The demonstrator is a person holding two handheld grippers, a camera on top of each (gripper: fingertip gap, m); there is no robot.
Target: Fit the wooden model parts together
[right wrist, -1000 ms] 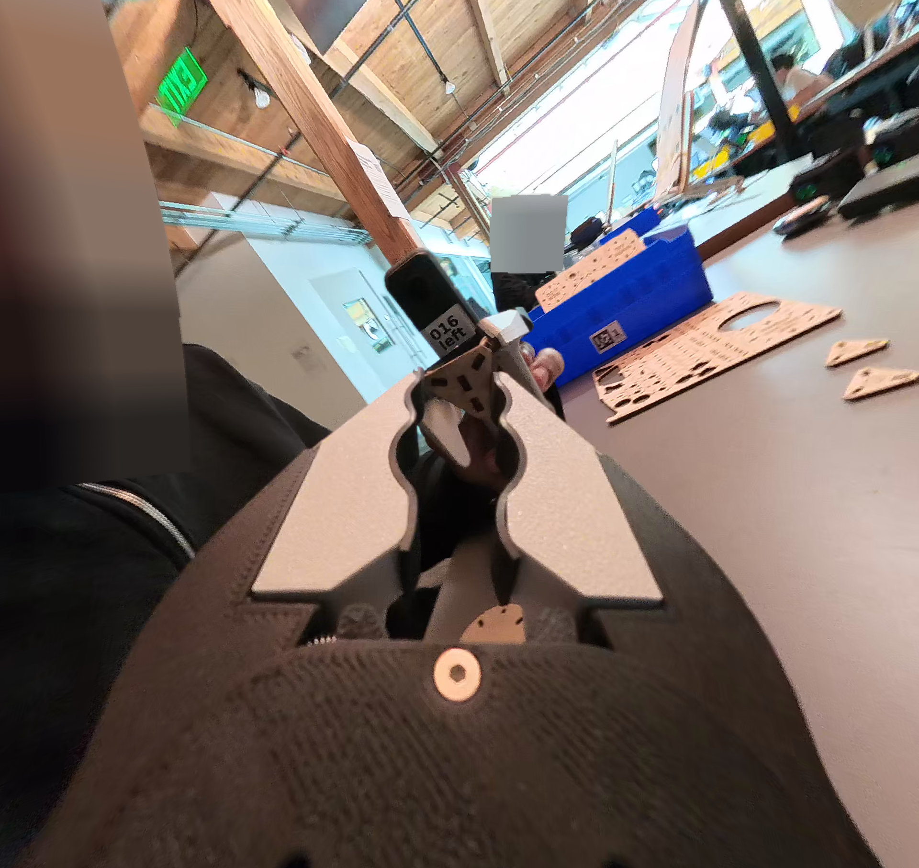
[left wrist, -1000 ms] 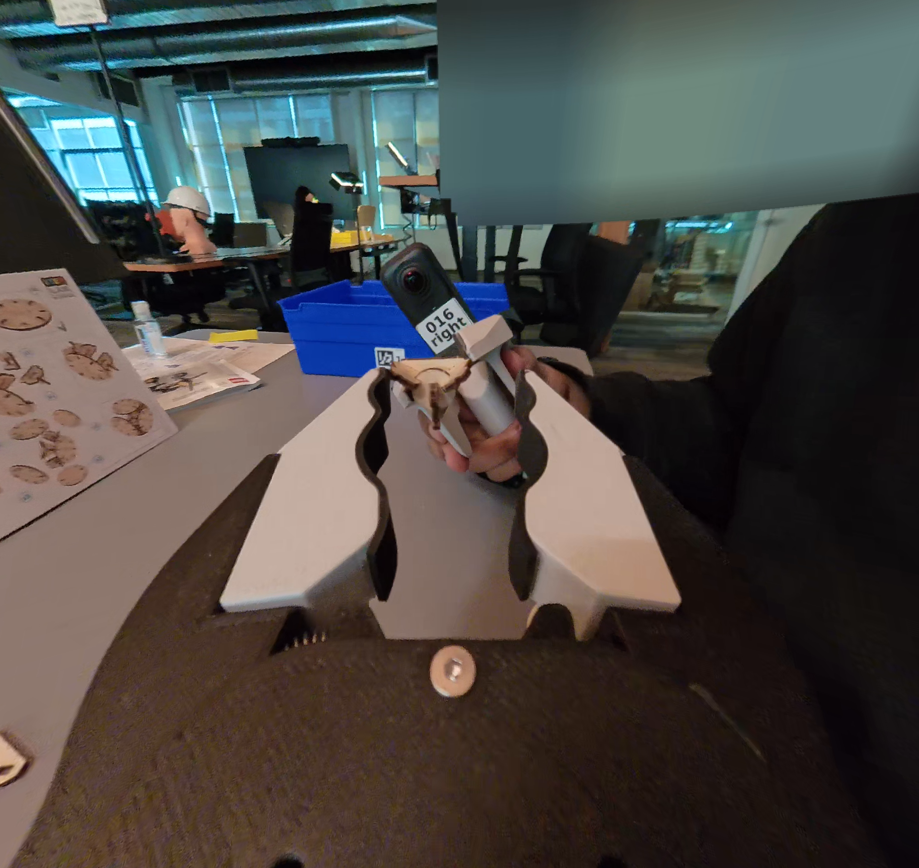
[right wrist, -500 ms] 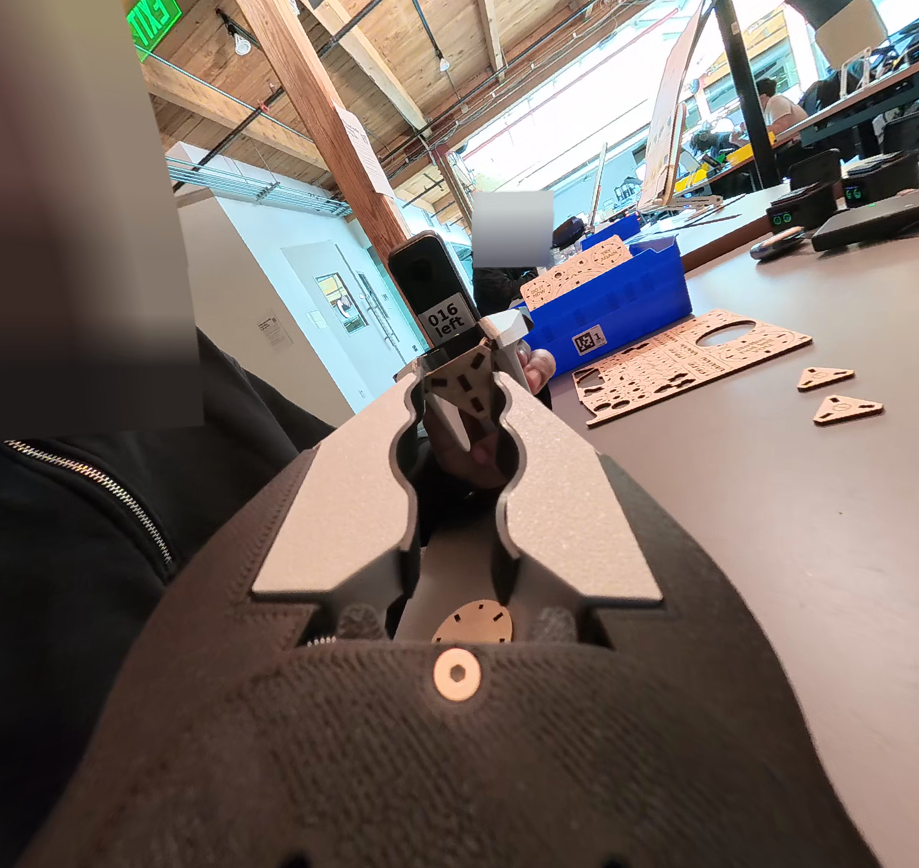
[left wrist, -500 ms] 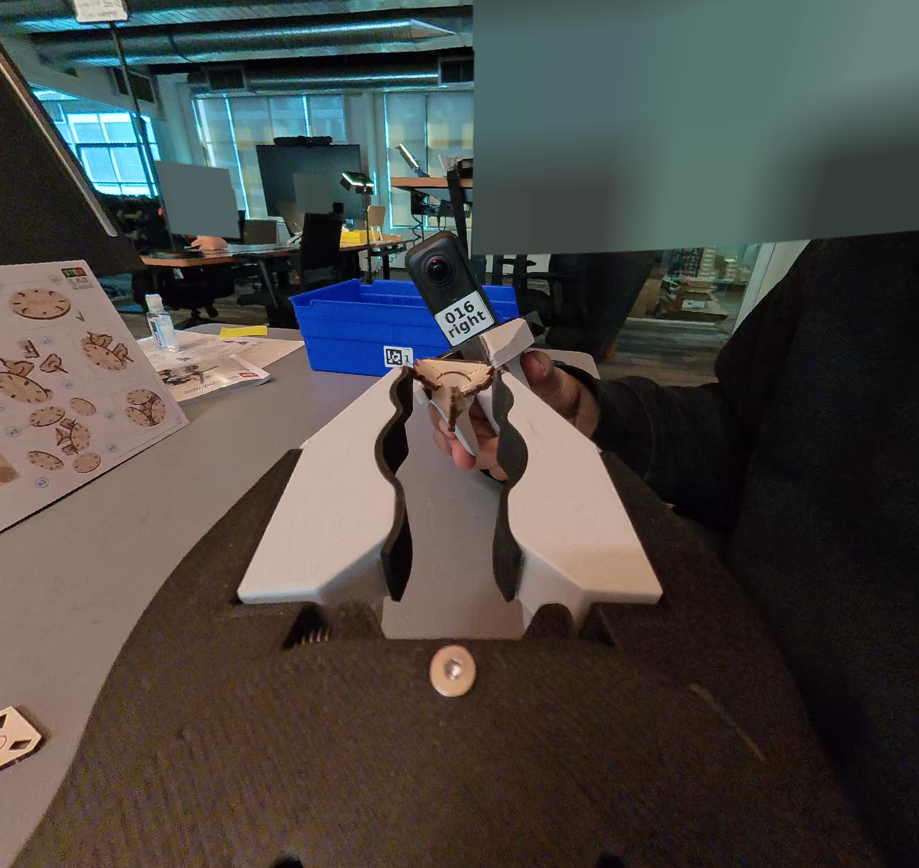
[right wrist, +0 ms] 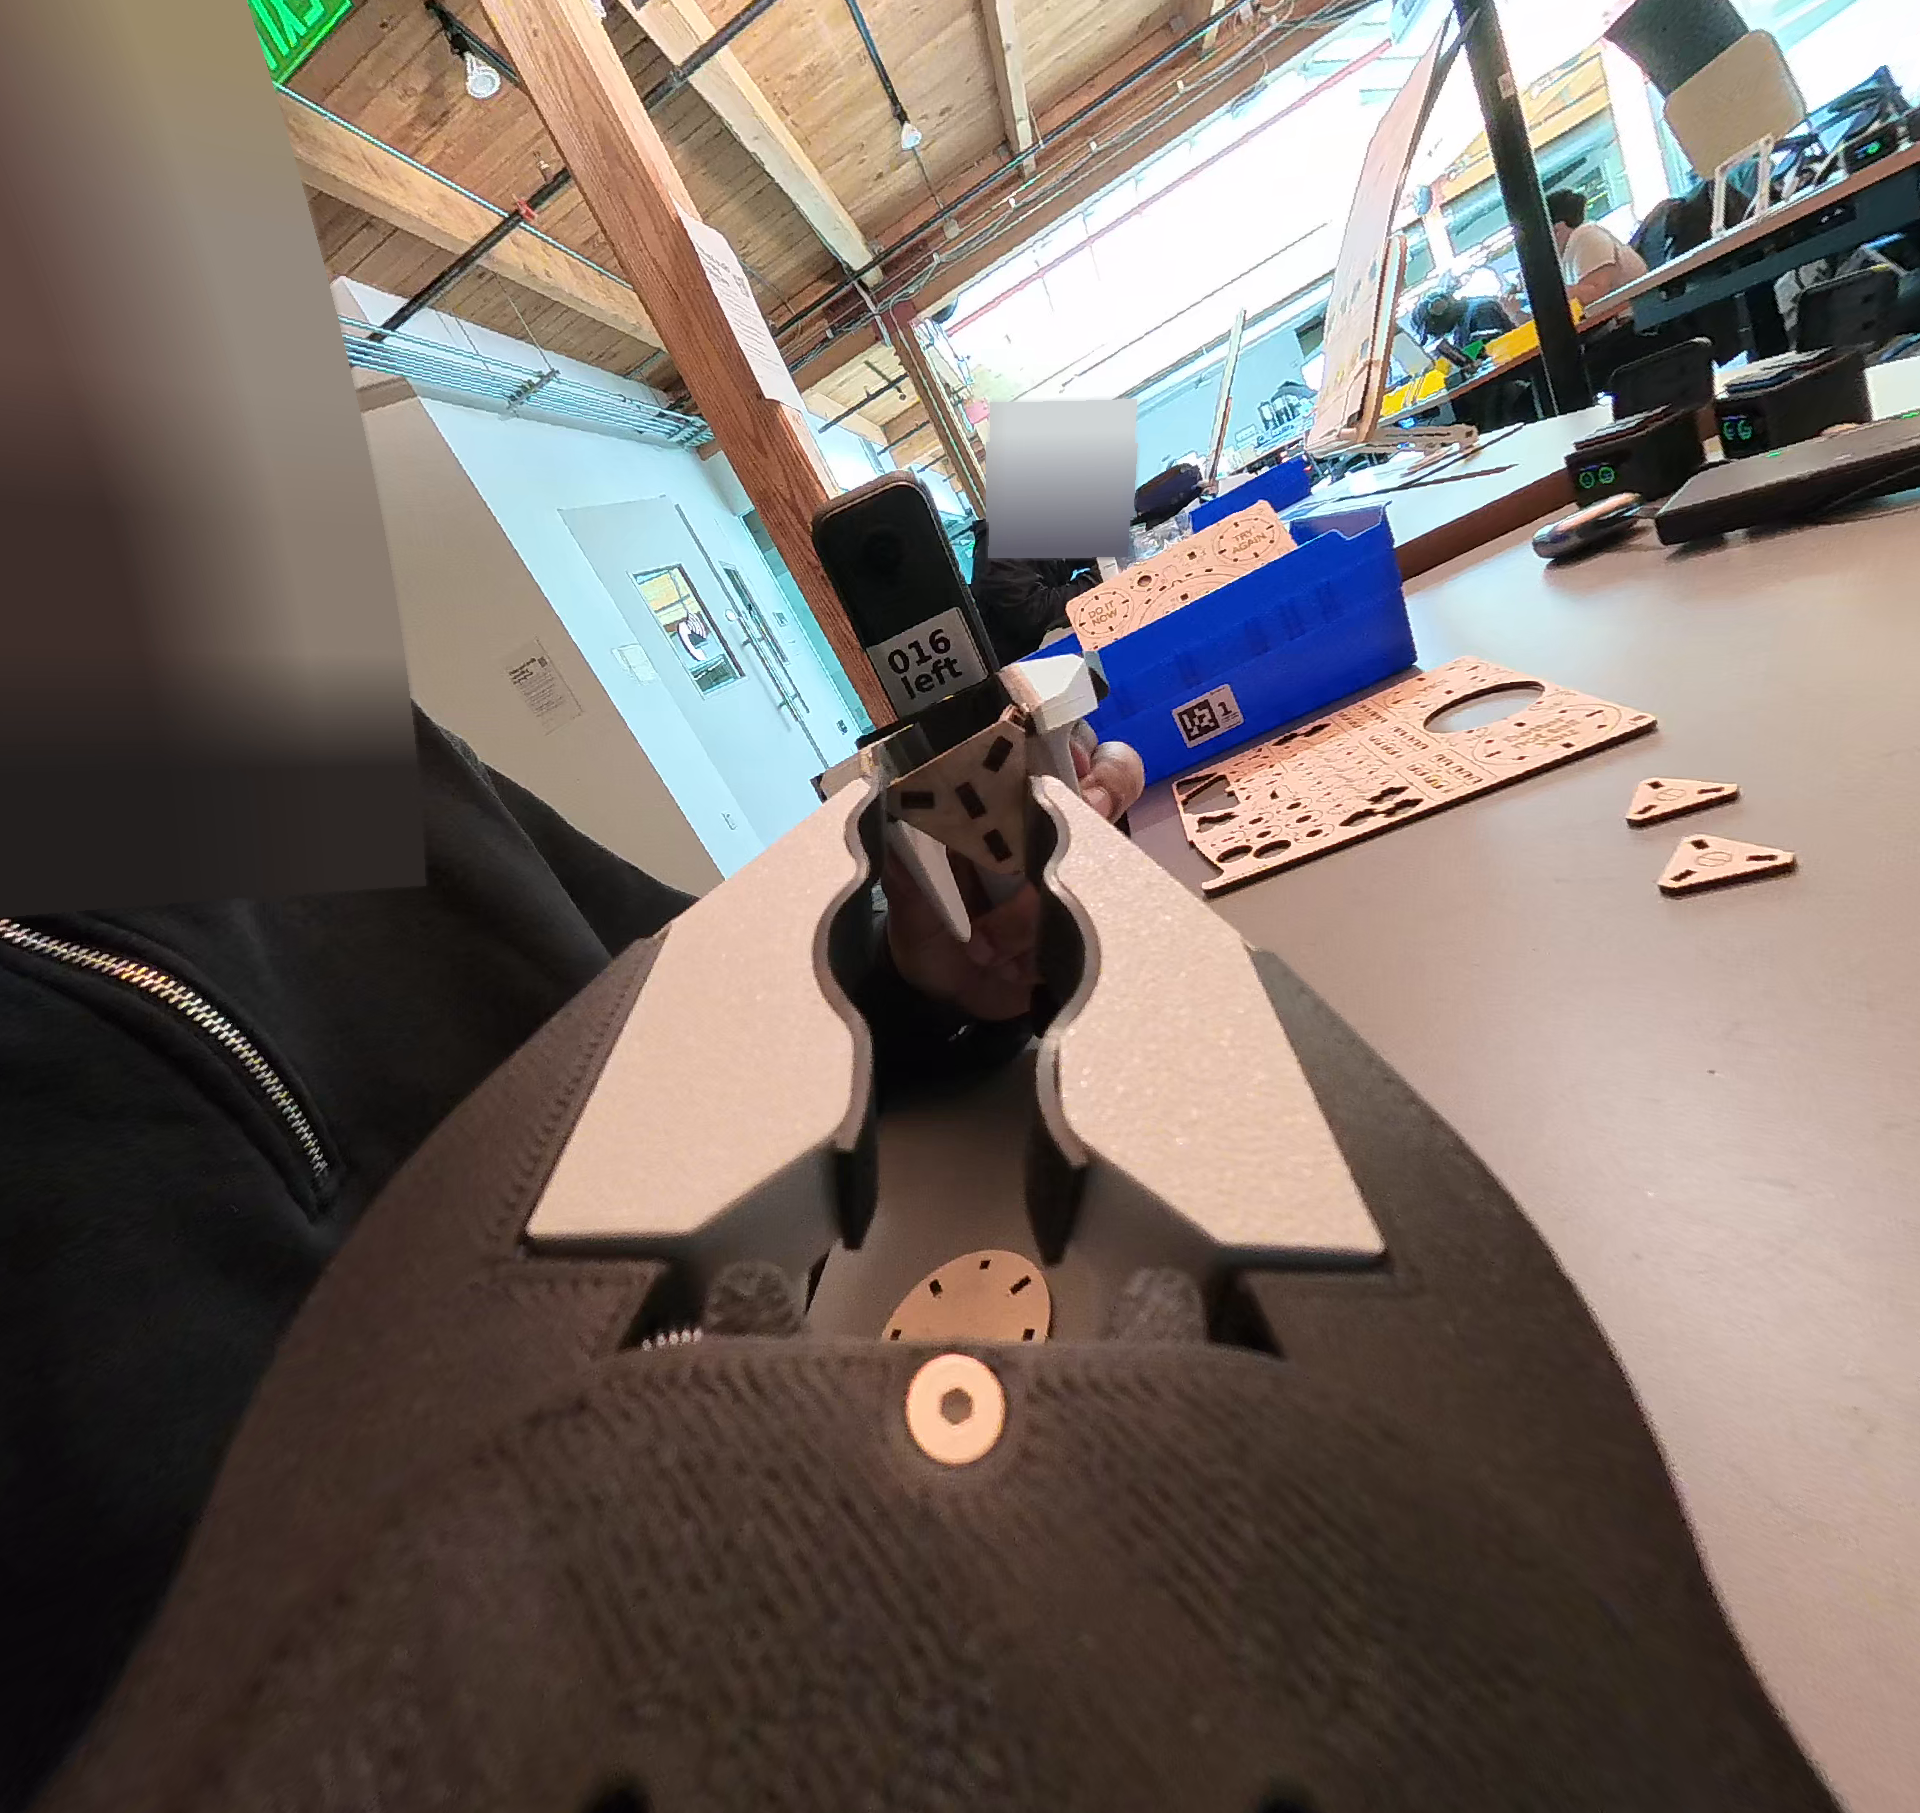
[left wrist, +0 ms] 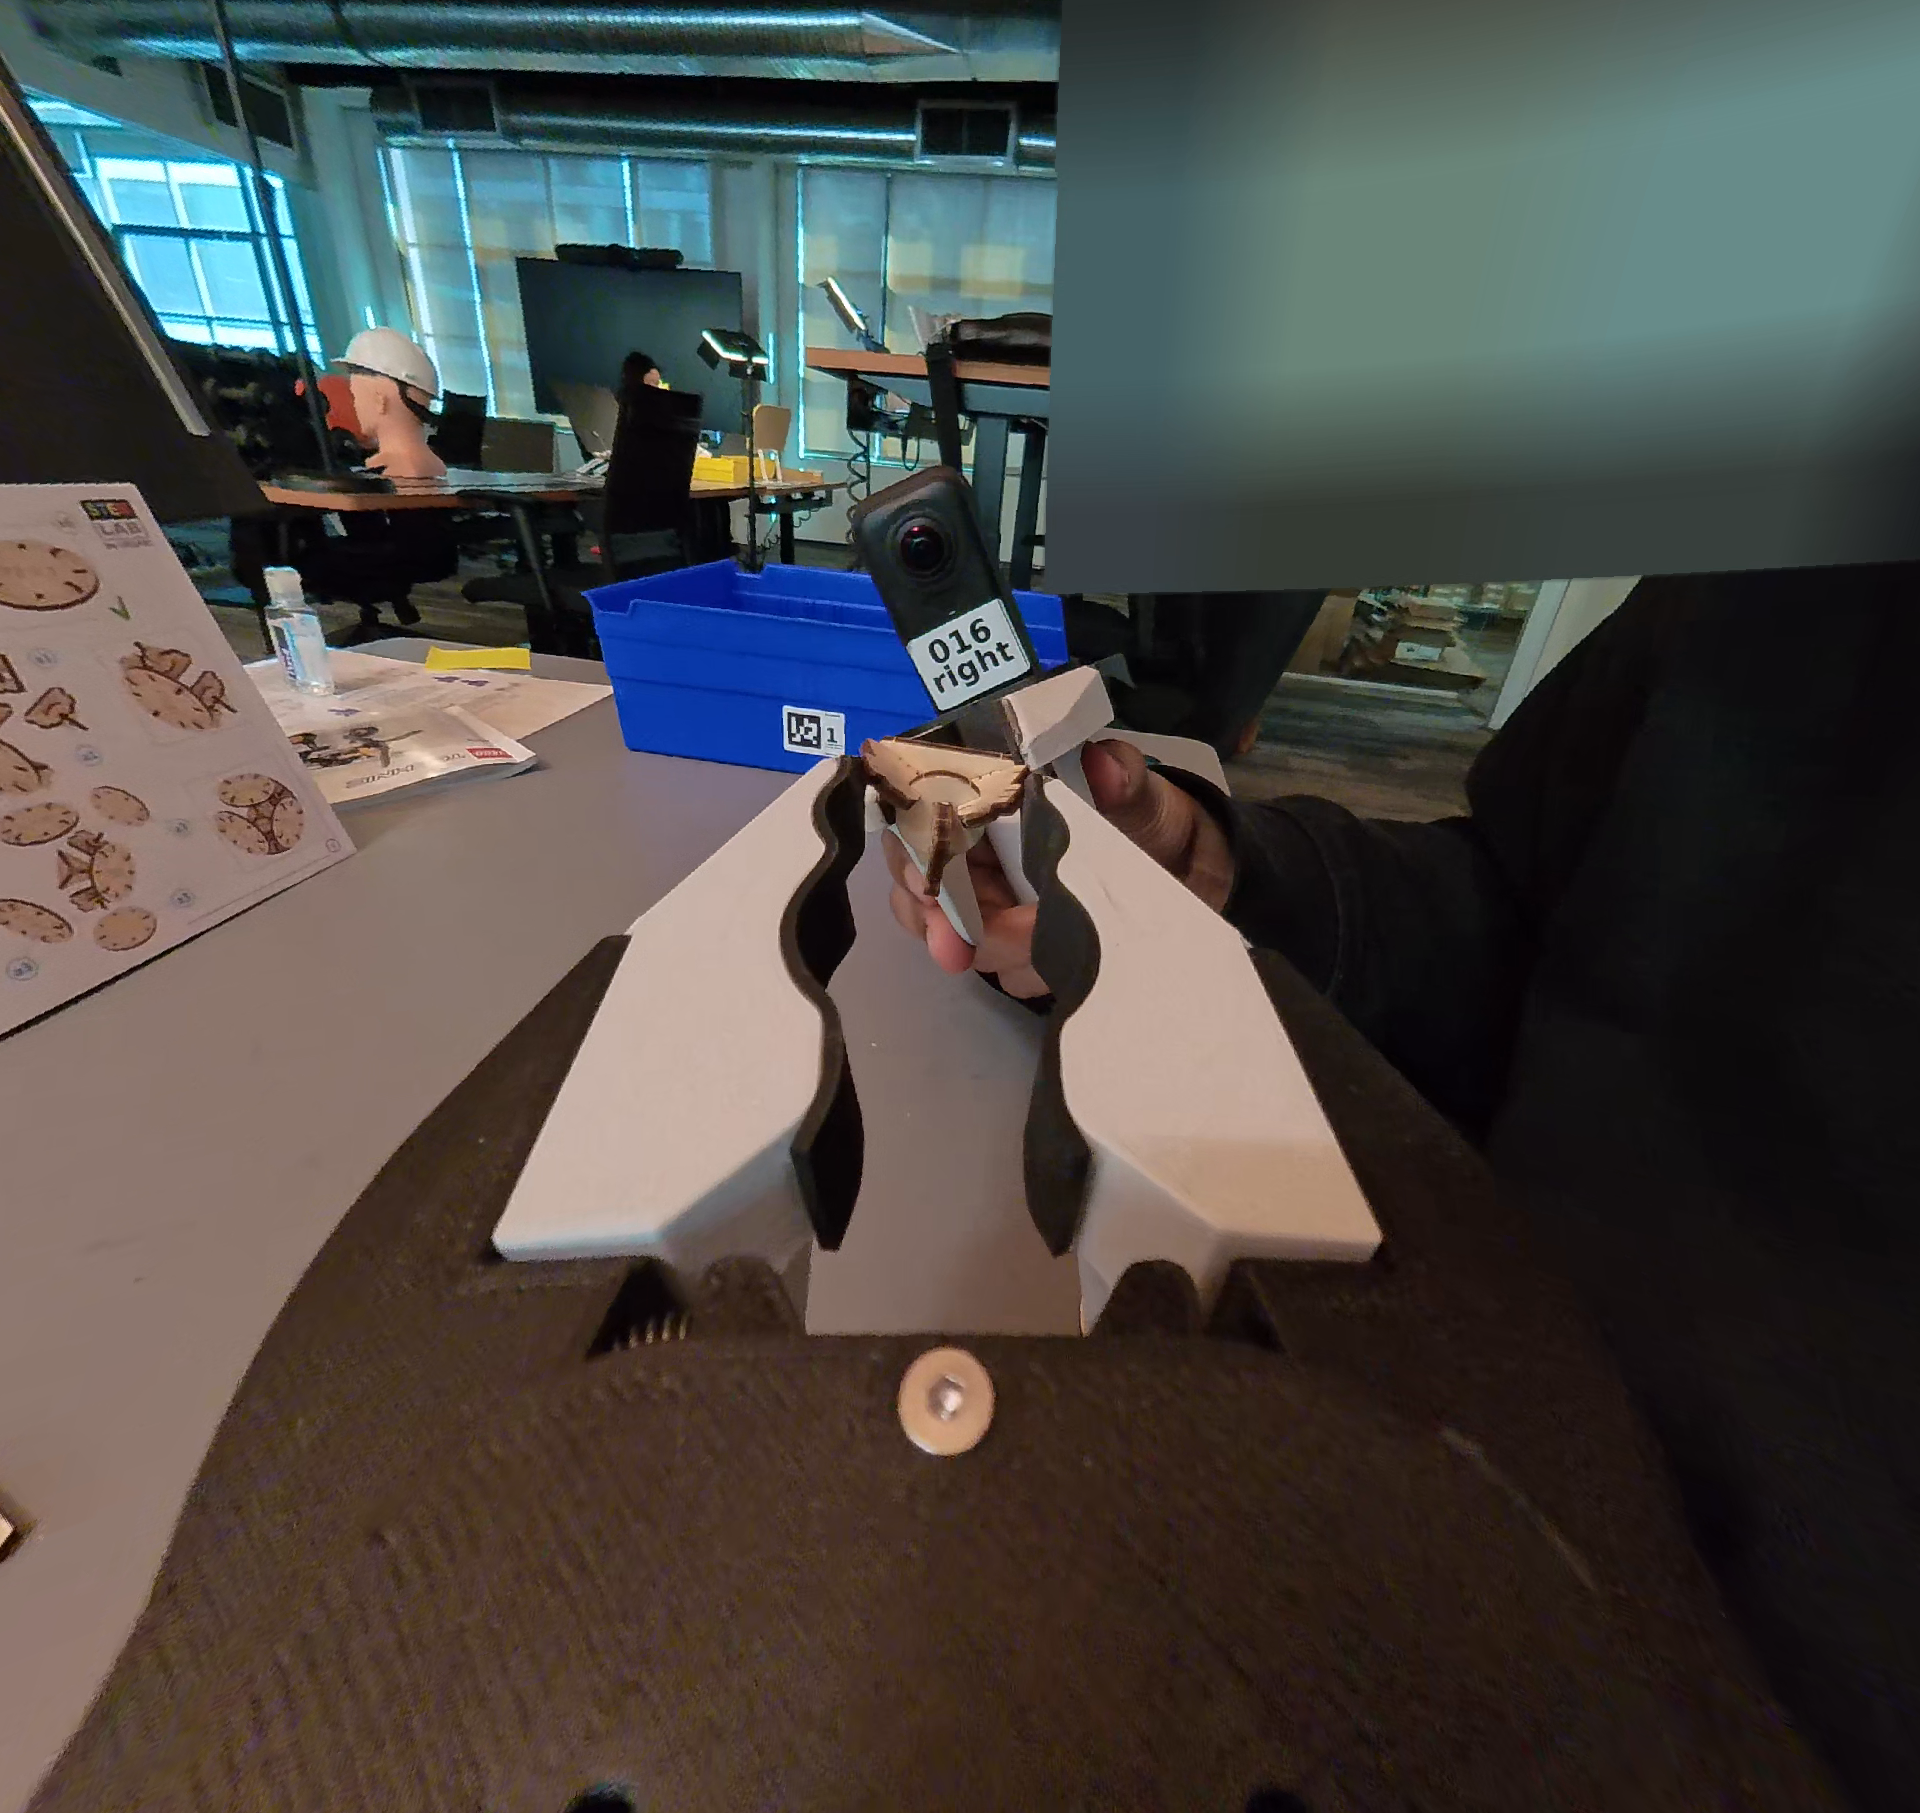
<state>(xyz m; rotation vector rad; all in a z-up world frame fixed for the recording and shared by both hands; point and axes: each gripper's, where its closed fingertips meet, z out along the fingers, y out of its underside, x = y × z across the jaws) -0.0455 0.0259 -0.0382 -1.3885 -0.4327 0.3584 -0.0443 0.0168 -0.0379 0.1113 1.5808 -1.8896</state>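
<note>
One small pale triangular plywood assembly [left wrist: 940, 797] is clamped at once by the left gripper [left wrist: 940, 807] and right gripper [right wrist: 961, 813], above the grey table [right wrist: 1558, 1036].

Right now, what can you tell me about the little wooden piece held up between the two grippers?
The wooden piece is a small triangular assembly of thin, pale laser-cut plywood with dark burnt edges. One face carries a raised round disc and a fin slotted in at right angles; the other face shows short rectangular slots. It is held in the air above the table, at the tips of both the left gripper and the right gripper.
</note>
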